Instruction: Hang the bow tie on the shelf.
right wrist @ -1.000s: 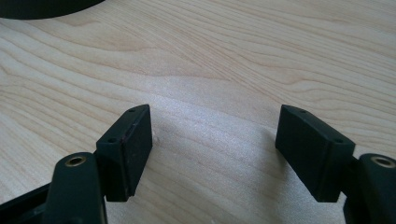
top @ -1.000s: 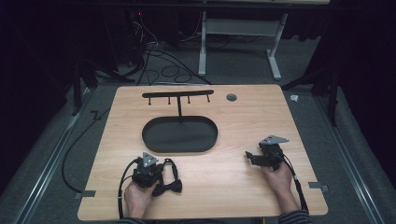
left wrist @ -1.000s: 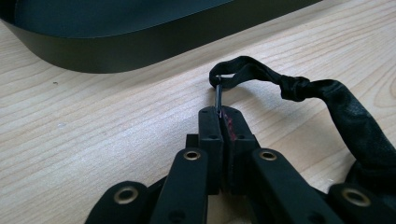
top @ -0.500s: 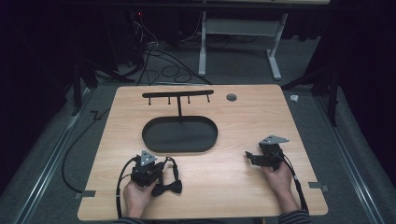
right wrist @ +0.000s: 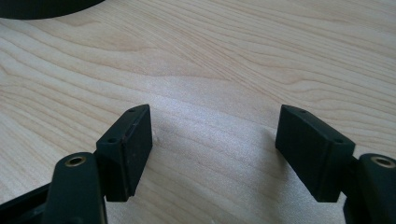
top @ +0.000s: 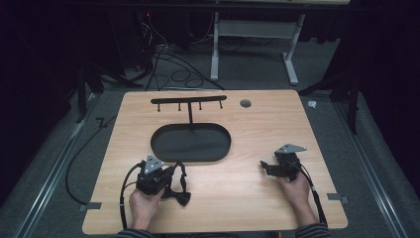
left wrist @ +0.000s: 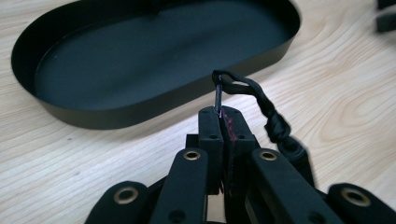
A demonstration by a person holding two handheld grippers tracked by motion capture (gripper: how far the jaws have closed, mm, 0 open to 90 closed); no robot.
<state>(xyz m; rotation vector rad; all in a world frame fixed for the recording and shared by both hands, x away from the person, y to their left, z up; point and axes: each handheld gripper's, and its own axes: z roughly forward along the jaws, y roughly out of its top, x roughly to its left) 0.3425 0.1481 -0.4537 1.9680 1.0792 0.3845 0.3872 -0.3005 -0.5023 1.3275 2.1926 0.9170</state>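
We've raised the left gripper (top: 157,174) a little off the light wooden desk (top: 237,198) since a second ago; the black bow tie with its thin strap (top: 181,194) comes partly up with it. Its jaws are fully closed, pinching the strap's small clip. Probably it's bound for the black hook rack (top: 188,101) standing in the black oval metal tray (top: 191,143), though the bow itself looks blurry. Right gripper (top: 270,167) rests near the desk's right edge, jaws wide apart, empty. Dark room, grey carpet (top: 44,188), loose cables (top: 168,64) behind.

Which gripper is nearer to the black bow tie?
Left. The left gripper is shut on the bow tie's strap; the right gripper stays open, far across the table.
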